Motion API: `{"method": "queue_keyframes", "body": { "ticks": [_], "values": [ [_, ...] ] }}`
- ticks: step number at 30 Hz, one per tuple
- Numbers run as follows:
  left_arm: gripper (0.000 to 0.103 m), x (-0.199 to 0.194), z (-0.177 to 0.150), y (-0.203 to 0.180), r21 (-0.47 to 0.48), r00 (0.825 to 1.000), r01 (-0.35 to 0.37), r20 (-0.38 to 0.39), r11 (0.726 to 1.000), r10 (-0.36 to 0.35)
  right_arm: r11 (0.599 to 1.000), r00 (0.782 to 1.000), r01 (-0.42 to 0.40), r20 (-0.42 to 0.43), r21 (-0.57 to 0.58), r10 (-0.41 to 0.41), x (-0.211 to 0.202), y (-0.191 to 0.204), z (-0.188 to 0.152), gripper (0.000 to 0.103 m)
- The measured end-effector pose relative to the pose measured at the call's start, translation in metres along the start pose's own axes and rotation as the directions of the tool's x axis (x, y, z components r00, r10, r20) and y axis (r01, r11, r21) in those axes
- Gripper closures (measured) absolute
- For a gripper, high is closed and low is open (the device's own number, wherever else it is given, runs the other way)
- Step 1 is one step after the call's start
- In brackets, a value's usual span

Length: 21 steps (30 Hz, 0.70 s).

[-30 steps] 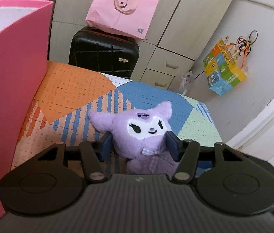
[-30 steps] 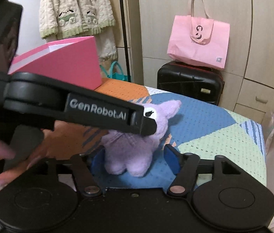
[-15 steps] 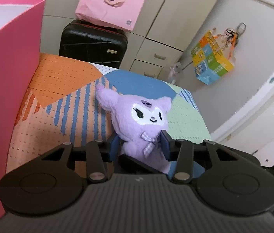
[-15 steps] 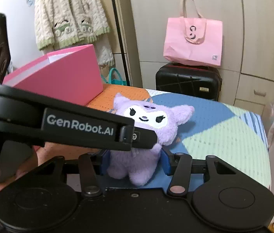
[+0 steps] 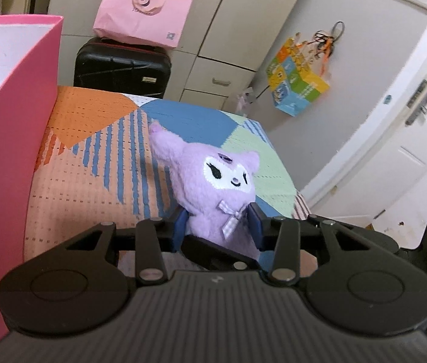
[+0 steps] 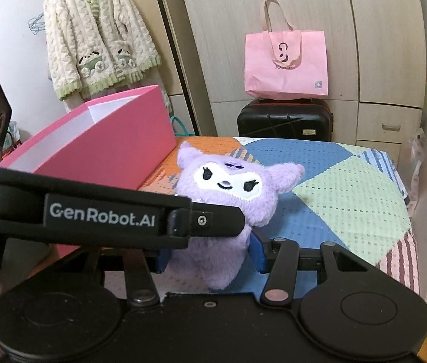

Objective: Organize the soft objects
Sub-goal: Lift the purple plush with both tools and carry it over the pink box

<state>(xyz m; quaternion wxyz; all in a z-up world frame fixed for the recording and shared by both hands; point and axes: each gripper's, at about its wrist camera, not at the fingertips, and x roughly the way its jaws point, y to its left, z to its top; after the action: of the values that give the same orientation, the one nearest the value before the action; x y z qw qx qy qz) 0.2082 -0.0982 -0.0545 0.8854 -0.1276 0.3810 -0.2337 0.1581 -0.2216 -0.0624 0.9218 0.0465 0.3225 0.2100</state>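
A purple plush toy (image 5: pixel 213 187) with a white face and a checked bow is upright above the patchwork bedspread (image 5: pixel 98 157). My left gripper (image 5: pixel 218 227) is shut on its lower body, blue pads on both sides. In the right wrist view my right gripper (image 6: pixel 210 255) is also shut on the plush toy (image 6: pixel 228 193), low on its body. The left gripper's black finger (image 6: pixel 213 220) crosses in front of the toy there. An open pink box (image 5: pixel 10 139) stands to the left; it also shows in the right wrist view (image 6: pixel 107 151).
A black suitcase (image 6: pixel 286 119) with a pink tote bag (image 6: pixel 286 63) on it stands behind the bed by the wardrobe. A knit cardigan (image 6: pixel 95 36) hangs at the back left. A colourful bag (image 5: pixel 298 81) hangs on the wall near a white door (image 5: pixel 410 127).
Both grippers have closed on the plush toy. It has been lifted upright off the bedspread and turned to face the right wrist camera.
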Motion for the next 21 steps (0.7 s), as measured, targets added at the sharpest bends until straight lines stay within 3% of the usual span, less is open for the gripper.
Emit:
{"method": "queue_keyframes", "body": {
  "ticks": [18,21],
  "values": [
    [0.063,-0.082,-0.048,-0.014,0.086,0.998,0.035,0.039,0.996,-0.039,0.997,0.998,0.057,0.004,-0.043,-0.057,-0.063,0.068,-0.028,0.047],
    [0.064,-0.1,-0.053,-0.011,0.054,0.996,0.066,0.048,0.996,-0.069,0.997,0.998,0.068,0.015,-0.045,-0.067,-0.076,0.083,-0.031,0.047]
  ]
}}
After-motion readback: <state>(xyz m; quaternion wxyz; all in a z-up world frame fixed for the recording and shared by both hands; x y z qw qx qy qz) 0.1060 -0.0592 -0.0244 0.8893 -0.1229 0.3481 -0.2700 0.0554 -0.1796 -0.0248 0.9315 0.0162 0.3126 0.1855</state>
